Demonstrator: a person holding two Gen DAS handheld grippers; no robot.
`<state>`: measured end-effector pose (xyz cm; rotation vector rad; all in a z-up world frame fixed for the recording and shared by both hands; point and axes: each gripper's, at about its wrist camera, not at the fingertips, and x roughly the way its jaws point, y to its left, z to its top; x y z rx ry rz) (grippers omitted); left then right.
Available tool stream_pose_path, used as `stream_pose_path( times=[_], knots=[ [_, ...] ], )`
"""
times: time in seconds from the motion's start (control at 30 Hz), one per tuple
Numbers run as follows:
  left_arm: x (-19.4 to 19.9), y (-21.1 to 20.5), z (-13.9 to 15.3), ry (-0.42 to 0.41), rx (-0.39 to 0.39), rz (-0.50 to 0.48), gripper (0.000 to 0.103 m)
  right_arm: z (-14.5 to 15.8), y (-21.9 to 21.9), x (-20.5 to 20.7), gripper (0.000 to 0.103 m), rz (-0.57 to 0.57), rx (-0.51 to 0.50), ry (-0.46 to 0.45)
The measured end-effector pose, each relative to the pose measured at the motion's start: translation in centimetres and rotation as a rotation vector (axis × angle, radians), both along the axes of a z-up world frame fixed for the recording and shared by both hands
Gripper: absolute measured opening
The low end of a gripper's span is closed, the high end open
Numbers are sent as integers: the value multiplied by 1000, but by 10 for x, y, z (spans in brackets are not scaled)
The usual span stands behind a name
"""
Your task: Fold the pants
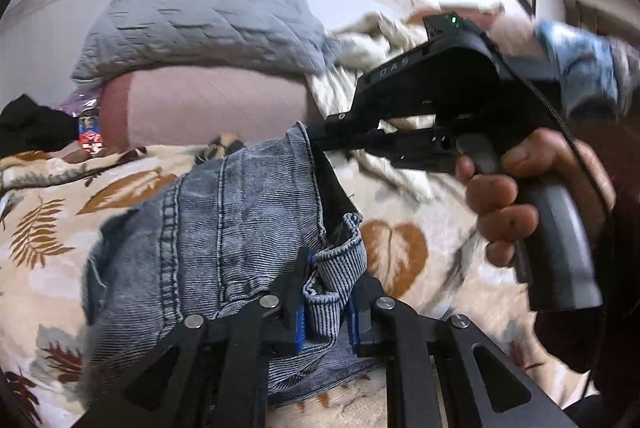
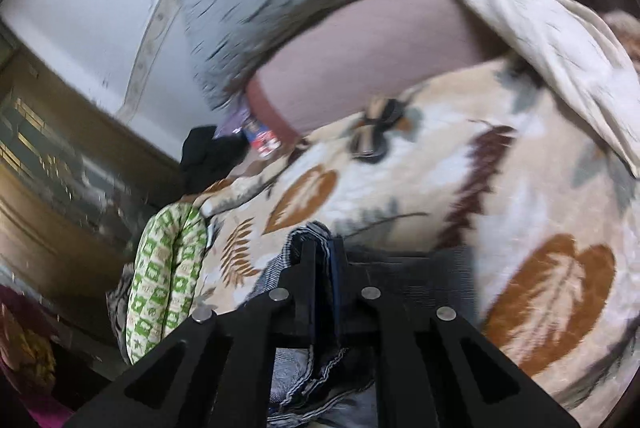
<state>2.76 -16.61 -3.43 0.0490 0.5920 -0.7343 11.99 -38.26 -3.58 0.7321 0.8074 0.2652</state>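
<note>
The blue denim pants [image 1: 224,220] hang bunched above a leaf-print blanket [image 1: 120,188]. My left gripper [image 1: 326,304] is shut on a folded hem of the denim, which is pinched between its blue pads. In the left wrist view my right gripper [image 1: 324,136] reaches in from the right, a hand [image 1: 504,204] on its grey handle, and its tip meets the upper edge of the pants. In the right wrist view my right gripper [image 2: 324,260] is shut on a thin edge of the pants [image 2: 420,276], with more denim hanging below the fingers.
A grey quilted pillow [image 1: 200,16] lies on a pink pillow [image 1: 208,104] at the back of the bed, with rumpled cream cloth [image 1: 372,40] to the right. Black cloth [image 1: 28,124] sits far left. A green patterned cushion [image 2: 168,280] hangs at the bed's left edge.
</note>
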Motion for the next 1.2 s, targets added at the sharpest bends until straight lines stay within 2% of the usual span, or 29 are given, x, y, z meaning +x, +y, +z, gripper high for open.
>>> stream_pose_path(
  times=[0.1,0.17,0.23,0.3,0.53,0.7,0.73,0.83,0.9,0.93,0.97,1.07,1.2],
  knots=[
    [2,-19,-22,50,83,-22,16,-22,-17,-3,7,-17,7,23],
    [0,-30,-31,65,134,-37,16,-39,-22,-6,7,-52,-63,65],
    [-3,-34,-36,63,163,-52,16,-51,-29,-7,9,-71,-83,99],
    [-3,-32,-32,71,146,-67,16,-58,-33,-9,10,-86,-80,126],
    [-29,5,-1,15,104,-122,27,-9,-13,-35,10,-57,-77,-76],
    [-48,37,30,3,-22,-184,48,-1,17,-48,12,-32,-116,-101],
    [-52,41,36,-15,-36,-195,52,0,23,-51,12,-27,-125,-102],
    [-61,53,48,-105,-52,-208,56,-4,32,-60,13,-38,-140,-85],
    [-58,64,48,-151,-10,-169,60,-11,29,-64,26,-49,-126,-47],
    [-54,71,48,-154,2,-144,60,-15,29,-65,45,-54,-111,-32],
    [-49,78,47,-148,8,-117,60,-21,25,-66,59,-64,-69,-14],
    [-22,105,44,-93,-6,-23,60,-33,18,-61,59,-63,27,-1],
    [12,131,36,-48,31,119,60,-43,17,-55,59,-62,63,29]
  ],
)
